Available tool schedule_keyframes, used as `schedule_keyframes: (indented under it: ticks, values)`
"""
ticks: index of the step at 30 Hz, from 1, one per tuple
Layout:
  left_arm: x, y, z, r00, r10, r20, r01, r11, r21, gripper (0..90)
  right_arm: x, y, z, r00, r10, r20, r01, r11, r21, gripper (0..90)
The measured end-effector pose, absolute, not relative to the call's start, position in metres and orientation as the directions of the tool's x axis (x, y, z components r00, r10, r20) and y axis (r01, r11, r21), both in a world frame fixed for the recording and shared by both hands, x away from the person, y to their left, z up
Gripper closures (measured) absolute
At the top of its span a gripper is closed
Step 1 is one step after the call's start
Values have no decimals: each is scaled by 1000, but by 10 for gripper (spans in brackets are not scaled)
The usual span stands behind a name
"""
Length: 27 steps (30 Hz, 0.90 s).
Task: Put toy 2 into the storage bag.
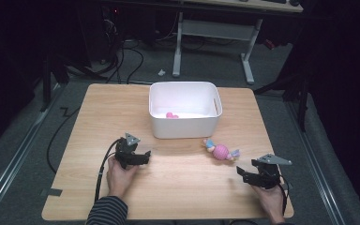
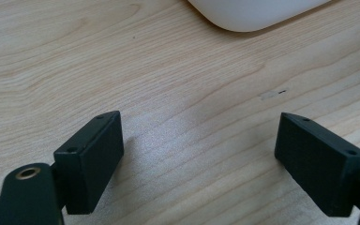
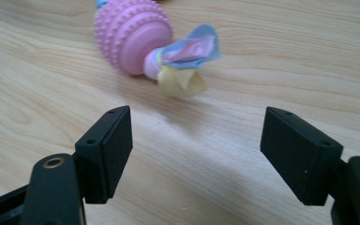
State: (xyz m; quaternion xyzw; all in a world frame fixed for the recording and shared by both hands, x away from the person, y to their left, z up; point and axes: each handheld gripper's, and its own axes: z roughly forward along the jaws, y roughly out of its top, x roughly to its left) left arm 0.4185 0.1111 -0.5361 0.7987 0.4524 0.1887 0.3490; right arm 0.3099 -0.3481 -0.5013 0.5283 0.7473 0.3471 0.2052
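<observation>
A pink knobbly ball toy [image 1: 221,151] with pastel cloth tufts at both ends lies on the wooden table [image 1: 178,187], right of centre, just in front of the white bin [image 1: 186,123]. In the right gripper view the toy [image 3: 136,35] sits close ahead, its blue and yellow tuft toward me. My right gripper [image 1: 240,172] is open, a little to the toy's right and nearer the person, holding nothing; its jaws [image 3: 194,154] stand wide apart. My left gripper [image 1: 147,155] is open over bare wood left of the bin, jaws [image 2: 199,164] spread and empty.
Another pink item [image 1: 171,115] lies inside the white bin. The bin's rounded corner [image 2: 253,14] shows at the top of the left gripper view. Cables [image 1: 122,65] and desk legs [image 1: 178,47] stand on the floor beyond the table's far edge.
</observation>
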Motion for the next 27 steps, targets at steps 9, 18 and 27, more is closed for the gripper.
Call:
schedule_keyframes:
  ticks: [9, 18, 27]
  values:
    - [418, 111, -536, 520, 854, -10, 590, -350, 728, 154, 306, -330, -496, -423, 905, 31, 622, 266, 737, 288]
    - [418, 111, -536, 521, 853, -9, 590, -352, 727, 151, 313, -309, -483, -482, 876, -10, 577, 326, 748, 296]
    - [418, 111, -536, 520, 854, -10, 590, -351, 727, 151, 330, -290, -473, -524, 851, -43, 562, 382, 734, 291]
